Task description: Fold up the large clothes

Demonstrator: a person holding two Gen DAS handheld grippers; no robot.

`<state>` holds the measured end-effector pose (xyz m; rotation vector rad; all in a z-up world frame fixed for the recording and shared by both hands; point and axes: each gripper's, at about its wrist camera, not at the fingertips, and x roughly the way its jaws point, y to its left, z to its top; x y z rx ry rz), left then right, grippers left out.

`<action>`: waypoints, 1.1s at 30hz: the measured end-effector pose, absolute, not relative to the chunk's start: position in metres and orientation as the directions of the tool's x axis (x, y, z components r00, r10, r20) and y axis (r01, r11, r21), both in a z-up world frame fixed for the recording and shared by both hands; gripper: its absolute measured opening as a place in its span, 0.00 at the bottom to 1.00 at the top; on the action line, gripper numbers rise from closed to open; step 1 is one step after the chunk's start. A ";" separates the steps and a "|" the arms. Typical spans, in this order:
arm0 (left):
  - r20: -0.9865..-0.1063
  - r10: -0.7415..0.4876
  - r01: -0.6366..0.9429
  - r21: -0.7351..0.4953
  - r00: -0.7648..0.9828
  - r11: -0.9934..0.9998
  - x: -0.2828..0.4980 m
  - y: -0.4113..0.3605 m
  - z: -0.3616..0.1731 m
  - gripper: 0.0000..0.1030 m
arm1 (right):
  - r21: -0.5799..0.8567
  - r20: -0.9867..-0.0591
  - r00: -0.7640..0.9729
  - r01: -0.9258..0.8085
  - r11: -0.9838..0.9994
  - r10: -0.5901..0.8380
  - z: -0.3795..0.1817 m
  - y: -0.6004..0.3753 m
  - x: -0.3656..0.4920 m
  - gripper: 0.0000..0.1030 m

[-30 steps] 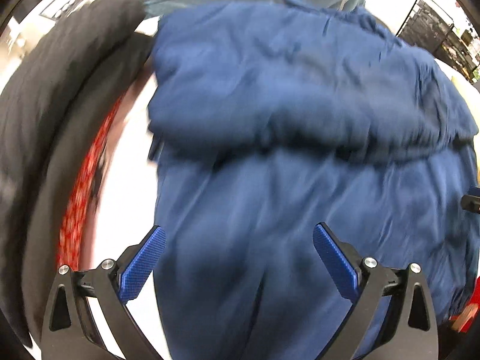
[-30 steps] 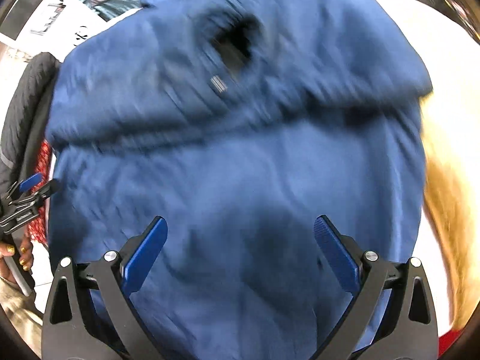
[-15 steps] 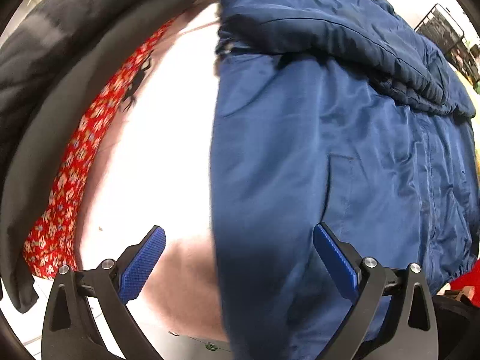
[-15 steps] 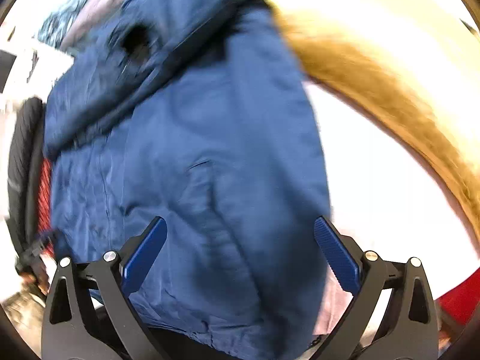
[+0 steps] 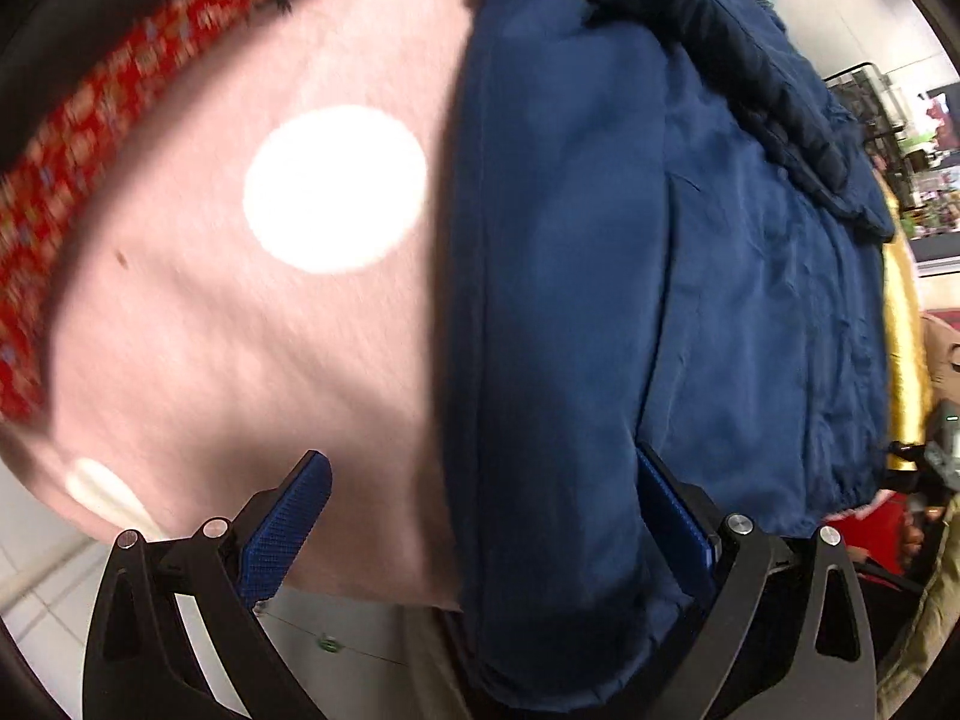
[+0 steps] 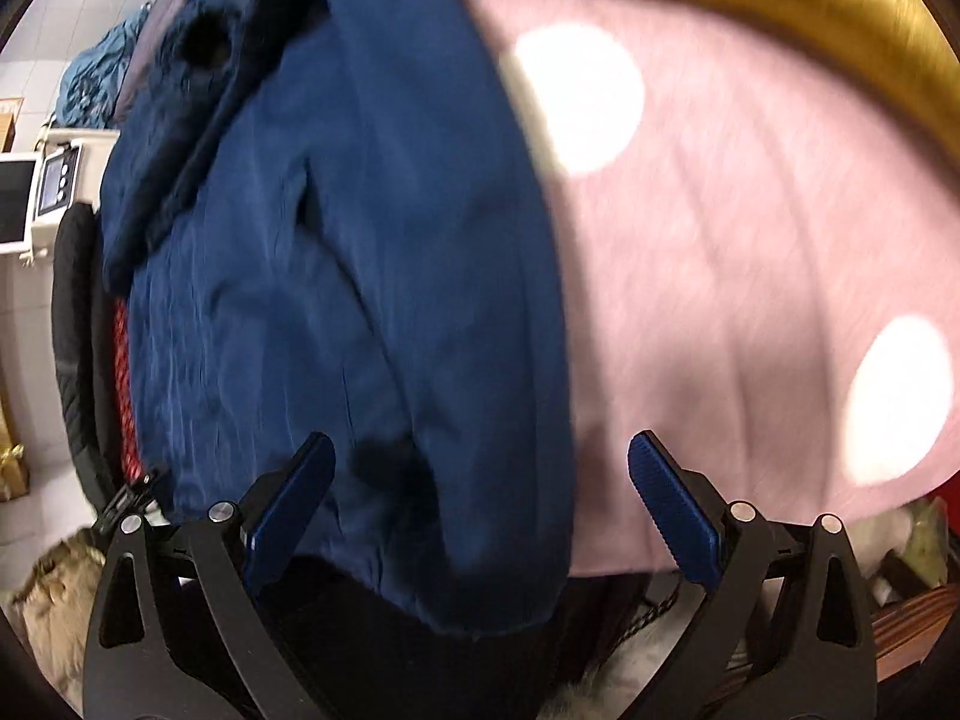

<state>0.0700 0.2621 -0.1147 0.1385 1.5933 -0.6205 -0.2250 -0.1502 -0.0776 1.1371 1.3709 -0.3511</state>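
A large navy blue jacket (image 5: 630, 300) lies partly folded on a pink table cover (image 5: 270, 330); its upper part is doubled over the body. My left gripper (image 5: 480, 516) is open and straddles the jacket's near left edge, which hangs over the table's front. In the right wrist view the same jacket (image 6: 360, 270) fills the left half. My right gripper (image 6: 480, 498) is open around the jacket's near right corner, its right finger over pink cover (image 6: 750, 300). Neither gripper holds cloth.
A red flowered cloth (image 5: 90, 138) and a dark garment lie left of the jacket. A golden-yellow cloth (image 6: 780, 12) runs along the right. A black padded garment (image 6: 72, 330) and a white appliance (image 6: 36, 198) stand at the far left. Tiled floor shows below the table.
Both grippers have dropped from above the jacket's middle toward its near edge, the left swinging to the left side and the right to the right side. Both stayed open.
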 end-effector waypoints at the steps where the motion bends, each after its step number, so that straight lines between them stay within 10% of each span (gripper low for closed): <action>1: -0.940 -0.301 0.428 -0.340 -0.158 0.837 0.066 0.264 -0.116 0.93 | 0.436 -0.873 0.239 0.773 0.461 0.425 -0.082 -0.144 -0.227 0.94; 8: -0.884 -0.358 0.393 -0.457 -0.302 0.797 0.035 0.268 -0.123 0.76 | 0.433 -0.867 0.185 0.739 0.516 0.463 -0.097 -0.112 -0.223 0.69; 13: -0.910 -0.271 0.545 -0.406 -0.313 0.734 0.005 0.247 -0.115 0.69 | 0.474 -0.851 0.224 0.718 0.510 0.475 -0.090 -0.110 -0.212 0.32; 20: -0.904 -0.270 0.622 -0.425 -0.332 0.658 0.007 0.239 -0.097 0.29 | 0.485 -0.850 0.205 0.662 0.571 0.484 -0.073 -0.094 -0.200 0.21; 33: -0.849 -0.257 0.593 -0.512 -0.462 0.621 0.001 0.266 -0.084 0.24 | 0.510 -0.803 0.165 0.688 0.517 0.572 -0.070 -0.074 -0.253 0.17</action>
